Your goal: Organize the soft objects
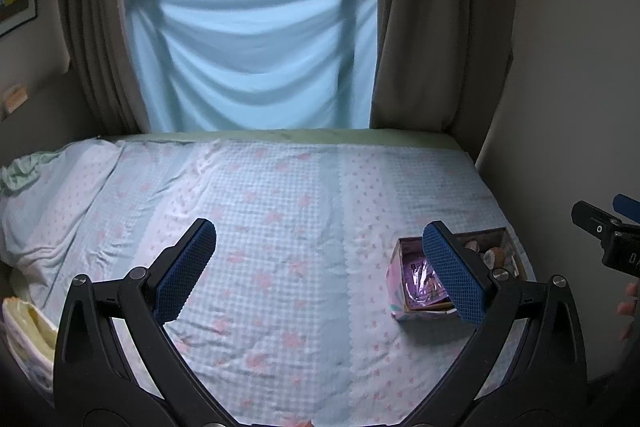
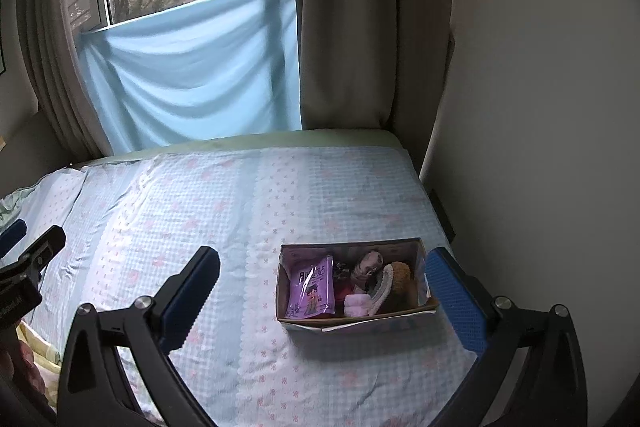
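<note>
A small cardboard box (image 2: 354, 321) sits on the bed (image 2: 240, 195), near the wall side, so it is easy to reach from the front. Inside it, things are packed close together: a purple packet (image 2: 312, 287) leans on the left, and a pink folded cloth (image 2: 357, 305), a brown fuzzy thing (image 2: 400, 277) and a grey bundle (image 2: 368, 263) are squeezed in on the right. I think the soft things go in the box to keep them tidy in one spot.

The right tool (image 2: 320, 301) hangs above the bed with its two blue pads spread wide, holding nothing. The box lies between those pads, so it looks ready to reach in or drop down. The left tool (image 1: 316, 269) is spread wide too and holds nothing. It waits over the bare middle of the bed, out of the way.
</note>
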`<state>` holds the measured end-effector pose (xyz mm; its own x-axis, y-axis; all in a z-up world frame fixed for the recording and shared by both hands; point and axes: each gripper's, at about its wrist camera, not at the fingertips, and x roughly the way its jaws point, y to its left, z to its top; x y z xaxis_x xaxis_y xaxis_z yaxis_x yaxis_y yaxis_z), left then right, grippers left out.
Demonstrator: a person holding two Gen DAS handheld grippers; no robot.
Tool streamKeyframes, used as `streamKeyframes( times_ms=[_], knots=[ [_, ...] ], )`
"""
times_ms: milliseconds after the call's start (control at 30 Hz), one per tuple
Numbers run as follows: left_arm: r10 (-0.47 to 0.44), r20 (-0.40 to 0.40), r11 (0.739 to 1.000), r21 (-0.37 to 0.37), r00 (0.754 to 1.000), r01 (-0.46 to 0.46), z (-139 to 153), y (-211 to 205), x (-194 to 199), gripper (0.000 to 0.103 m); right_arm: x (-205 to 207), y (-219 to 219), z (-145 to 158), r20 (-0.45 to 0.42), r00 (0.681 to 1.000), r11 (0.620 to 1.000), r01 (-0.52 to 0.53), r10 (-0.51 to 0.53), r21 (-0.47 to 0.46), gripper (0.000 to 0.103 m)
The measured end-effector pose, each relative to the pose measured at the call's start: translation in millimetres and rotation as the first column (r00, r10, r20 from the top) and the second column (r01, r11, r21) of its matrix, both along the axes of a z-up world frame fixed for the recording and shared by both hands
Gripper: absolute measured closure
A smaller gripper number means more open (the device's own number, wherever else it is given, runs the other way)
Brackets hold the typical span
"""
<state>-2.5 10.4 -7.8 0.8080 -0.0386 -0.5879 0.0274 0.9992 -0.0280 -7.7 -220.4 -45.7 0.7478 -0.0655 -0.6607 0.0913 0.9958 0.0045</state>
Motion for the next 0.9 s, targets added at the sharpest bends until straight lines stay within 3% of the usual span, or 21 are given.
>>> streamKeyframes(
  times_ms=[900],
  knots=[
    [-0.004,0.002,1.0,0.007,1.0,0.004,-2.0,1.2,2.5,0.0,2.3,0.4,4.0,0.007,1.0,1.0,0.0,0.0,-0.01,0.0]
  ],
)
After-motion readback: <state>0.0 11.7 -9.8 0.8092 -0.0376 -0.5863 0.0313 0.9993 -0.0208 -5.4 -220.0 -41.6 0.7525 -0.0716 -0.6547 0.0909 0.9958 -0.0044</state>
